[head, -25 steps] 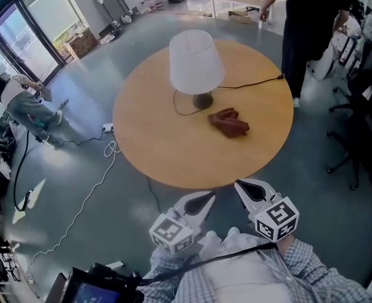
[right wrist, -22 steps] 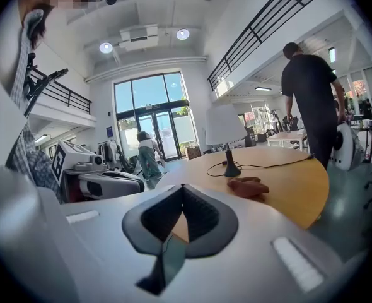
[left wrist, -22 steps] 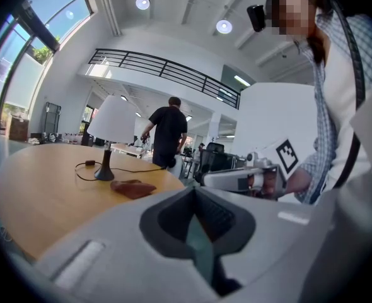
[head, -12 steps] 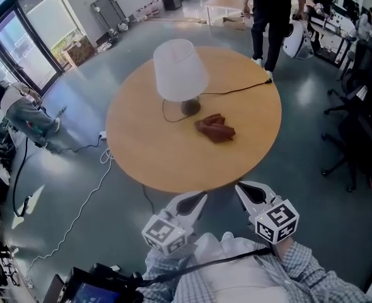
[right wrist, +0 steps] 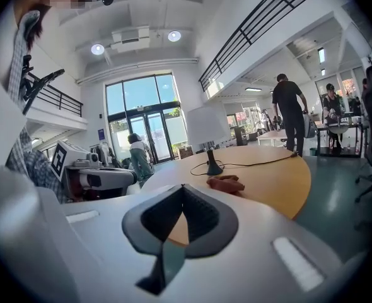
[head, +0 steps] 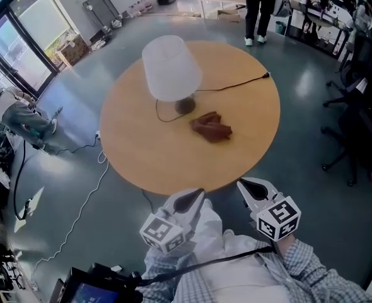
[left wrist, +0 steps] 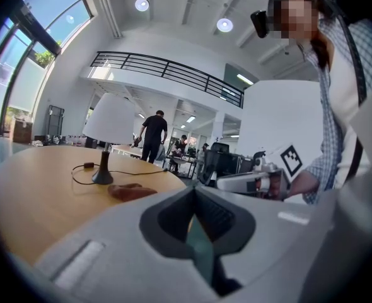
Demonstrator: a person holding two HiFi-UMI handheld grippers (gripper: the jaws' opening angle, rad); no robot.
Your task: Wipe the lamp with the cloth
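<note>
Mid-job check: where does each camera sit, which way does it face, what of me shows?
Head view: on the head, steeply down at table, lamp, cloth; left gripper, right gripper, checked shirt below.
Left gripper view: on that gripper, along its shut jaws across the table; right gripper, sleeve at right.
Right gripper view: likewise along shut jaws; left gripper at left.
Both gripper views share lamp and cloth.
</note>
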